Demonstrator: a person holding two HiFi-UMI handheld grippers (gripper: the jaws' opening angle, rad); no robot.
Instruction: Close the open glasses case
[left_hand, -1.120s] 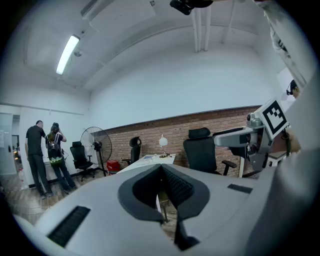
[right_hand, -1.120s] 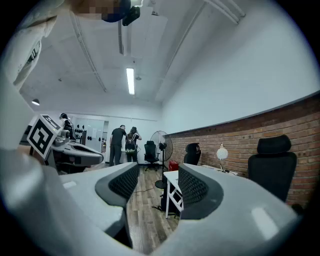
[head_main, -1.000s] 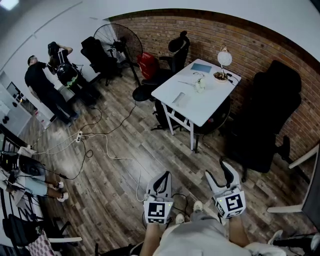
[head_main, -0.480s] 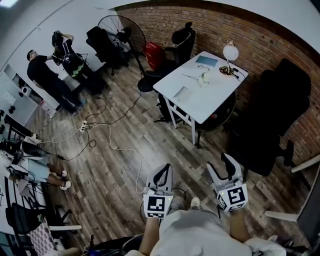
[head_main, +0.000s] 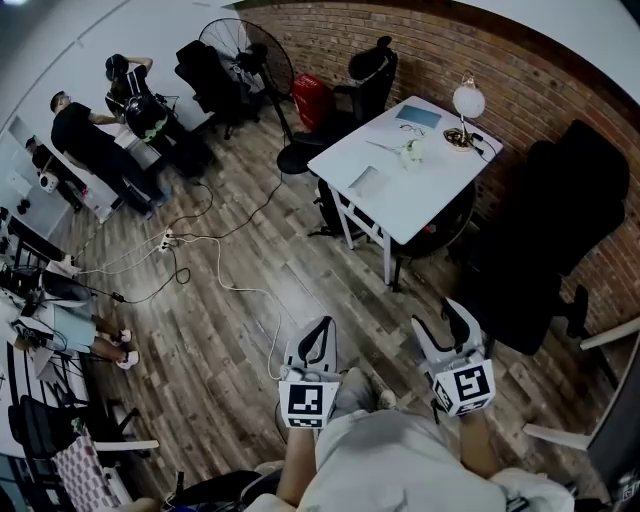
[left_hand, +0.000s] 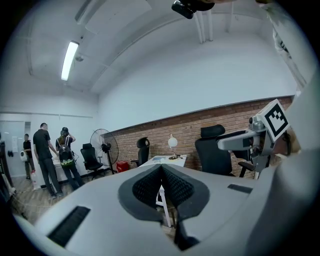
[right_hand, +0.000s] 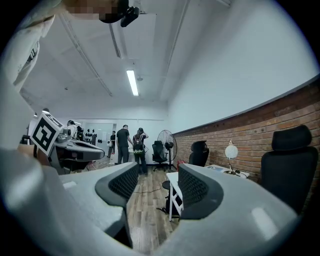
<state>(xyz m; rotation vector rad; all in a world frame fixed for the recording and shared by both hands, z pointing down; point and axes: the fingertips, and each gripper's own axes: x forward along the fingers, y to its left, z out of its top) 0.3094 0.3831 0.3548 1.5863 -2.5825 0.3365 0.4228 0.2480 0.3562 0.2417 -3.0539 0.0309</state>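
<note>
Both claws are hanging out in mid-air over the wood-plank floor (head_main: 230, 330), well apart from the white rectangular surface (head_main: 420, 205). The left gripper view shows the left claw (left_hand: 161, 166) pressed together at the tips with nothing in it. The right gripper view has the right claw (right_hand: 157, 174) standing apart and empty, with just floor and a white leg showing through the gap

The head view is the only one that looks down on the surface top. There's a flat grey thing (head_main: 365, 182) near the front edge that might be the open glasses case, honestly too small to be sure. There's also a pale-blue flat rectangle (head_main: 417, 117) at the back, a small white lump (head_main: 410, 152) in the middle and a round white-shaded desk lamp (head_main: 466, 105) in the far corner. From the gripper views the surface is edge-on, so only the lamp sticks up clearly

Each gripper view catches the other claw's marker cube, and they show the ceiling strip light (right_hand: 132, 82), which the head view doesn't

Room-wise there's a red brick wall (head_main: 520, 60), a tall black office chair (head_main: 555, 230) right of the surface and another black chair (head_main: 370, 75) behind it. Further along there's a red bin or bag (head_main: 313, 100), a black standing fan (head_main: 245, 58), white cables (head_main: 215, 265) trailing over the floor and a couple of people in dark clothes (head_main: 90, 150) at the far left
</note>
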